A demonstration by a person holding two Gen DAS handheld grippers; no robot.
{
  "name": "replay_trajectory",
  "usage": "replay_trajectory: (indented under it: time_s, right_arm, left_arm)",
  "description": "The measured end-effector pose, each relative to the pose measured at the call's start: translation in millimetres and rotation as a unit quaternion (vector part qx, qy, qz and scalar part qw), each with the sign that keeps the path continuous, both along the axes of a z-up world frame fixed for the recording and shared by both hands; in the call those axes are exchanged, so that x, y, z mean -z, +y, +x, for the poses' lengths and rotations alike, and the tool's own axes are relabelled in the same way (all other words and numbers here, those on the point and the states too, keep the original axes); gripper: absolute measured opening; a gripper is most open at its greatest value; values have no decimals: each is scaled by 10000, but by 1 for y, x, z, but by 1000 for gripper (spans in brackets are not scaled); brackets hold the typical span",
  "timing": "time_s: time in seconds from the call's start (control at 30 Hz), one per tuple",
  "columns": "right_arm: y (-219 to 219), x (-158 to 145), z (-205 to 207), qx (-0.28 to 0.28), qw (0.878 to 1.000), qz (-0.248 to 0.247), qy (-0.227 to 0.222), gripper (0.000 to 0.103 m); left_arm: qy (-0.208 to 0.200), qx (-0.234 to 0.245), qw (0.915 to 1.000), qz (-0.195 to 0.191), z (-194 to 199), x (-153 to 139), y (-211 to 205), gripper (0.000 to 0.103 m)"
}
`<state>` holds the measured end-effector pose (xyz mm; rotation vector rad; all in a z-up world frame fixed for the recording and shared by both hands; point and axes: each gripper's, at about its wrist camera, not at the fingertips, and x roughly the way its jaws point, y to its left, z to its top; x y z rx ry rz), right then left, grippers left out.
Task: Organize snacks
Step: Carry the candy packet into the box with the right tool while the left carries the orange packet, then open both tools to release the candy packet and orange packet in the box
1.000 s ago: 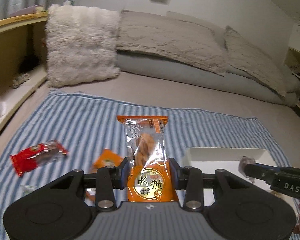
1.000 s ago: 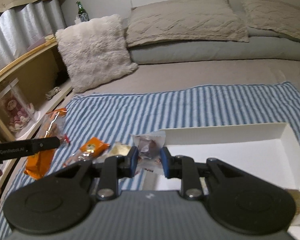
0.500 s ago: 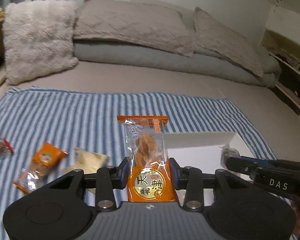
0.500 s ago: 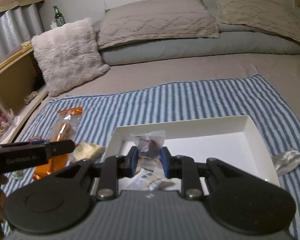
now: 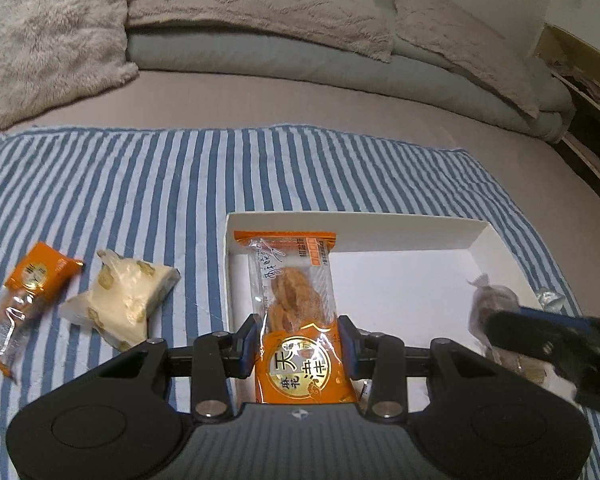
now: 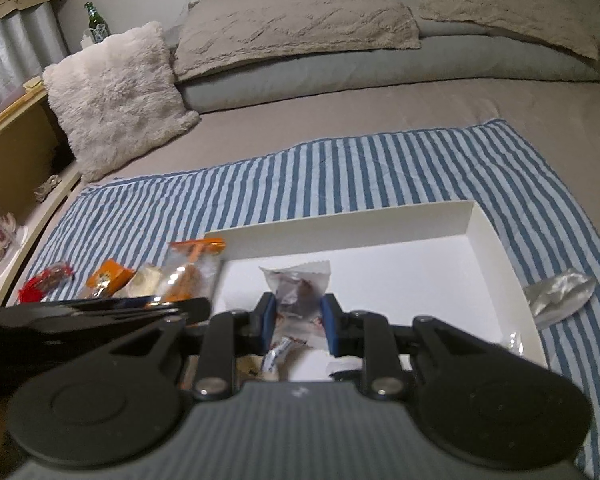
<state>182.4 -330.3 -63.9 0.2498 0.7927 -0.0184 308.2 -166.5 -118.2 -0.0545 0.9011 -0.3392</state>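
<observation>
My left gripper [image 5: 298, 342] is clamped on an orange snack packet [image 5: 296, 304], my pads pressing its lower half from both sides. The packet sticks out straight ahead of my fingers, its top edge reaching the far left corner of the white box [image 5: 352, 226], so it hangs over the box's left end. My right gripper [image 6: 298, 320] is closed on a small clear-wrapped dark snack [image 6: 298, 290], which stands up between my pads and pokes out just ahead of them, above the middle of the box floor. Seen from my left side, that right gripper comes in from the right over the box's right end. Below my right fingers a few small wrappers [image 6: 278, 354] lie in the box's near part. To the left of my left gripper, on the striped cloth [image 5: 140, 184], lie a pale wrapped cake [image 5: 122, 304] and, further left, a small orange packet [image 5: 28, 300]. Right of the box, a silvery packet [image 6: 560, 294] rests on the cloth.
</observation>
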Motion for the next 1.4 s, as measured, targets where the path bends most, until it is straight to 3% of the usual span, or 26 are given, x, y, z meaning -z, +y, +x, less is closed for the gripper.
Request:
replay_trajectory:
  time_s: [0.4, 0.73, 1.03, 1.1, 1.13, 1.27, 1.4]
  right_arm:
    - [11, -3, -2, -333, 9991, 3, 275, 29]
    - [11, -1, -1, -329, 9987, 25, 389, 29]
    - [19, 13, 5, -466, 9953, -136, 838, 30]
    - [19, 17, 6, -454, 9940, -231, 966, 31]
    - [20, 17, 6, -461, 9935, -253, 1008, 31]
    - [19, 19, 4, -435, 9929, -285, 1066, 43]
    - [15, 18, 0, -375, 9929, -343, 1071, 43]
  left_arm:
    - [18, -134, 9999, 2, 21, 20, -3, 43]
    - [-322, 178, 9992, 151, 13, 7, -8, 55]
    - [-232, 289, 9989, 287, 3, -1, -4, 57]
    - [-201, 323, 9987, 329, 0, -2, -3, 61]
    - [-194, 341, 9986, 342, -1, -3, -2, 68]
    - [-139, 421, 9983, 389, -6, -5, 3, 70]
    - [-48, 486, 9978, 448, -11, -6, 6, 71]
